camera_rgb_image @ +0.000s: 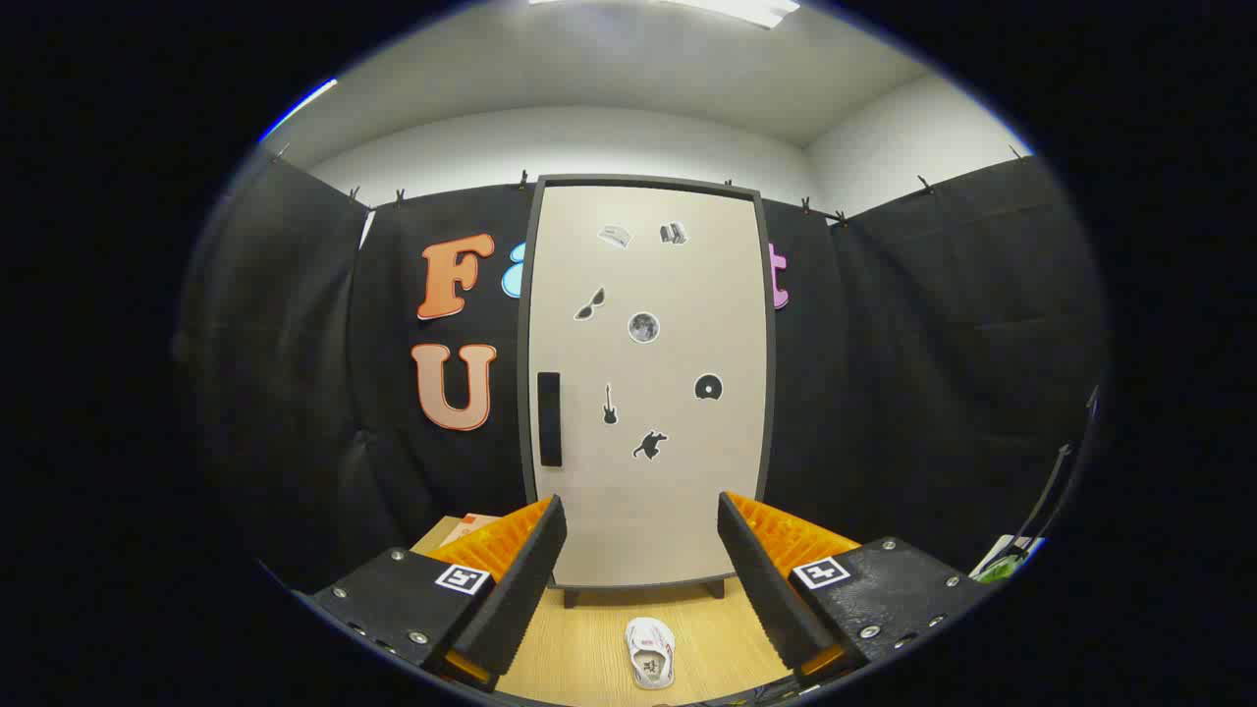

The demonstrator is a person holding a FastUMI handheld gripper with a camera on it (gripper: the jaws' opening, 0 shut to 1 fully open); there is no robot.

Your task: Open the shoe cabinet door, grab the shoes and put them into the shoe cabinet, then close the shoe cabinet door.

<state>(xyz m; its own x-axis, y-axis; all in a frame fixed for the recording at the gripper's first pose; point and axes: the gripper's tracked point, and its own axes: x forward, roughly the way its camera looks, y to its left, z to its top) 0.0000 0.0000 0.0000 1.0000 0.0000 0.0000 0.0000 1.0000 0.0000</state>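
The shoe cabinet [648, 383] stands upright beyond my fingers, against the black cloth wall. Its pale door is closed, framed in dark grey, with several small stickers on it. A black vertical handle [549, 419] sits on the door's left side. A white shoe [650, 652] lies on the wooden table [589, 638], between my fingers and in front of the cabinet's feet. My gripper [640, 520] is open, with nothing between its fingers, held back from the door.
Black cloth walls close in the booth on the left, back and right. A flat reddish thing [469, 526] lies on the table behind the left finger. Some white and green items [1002, 565] sit at the far right.
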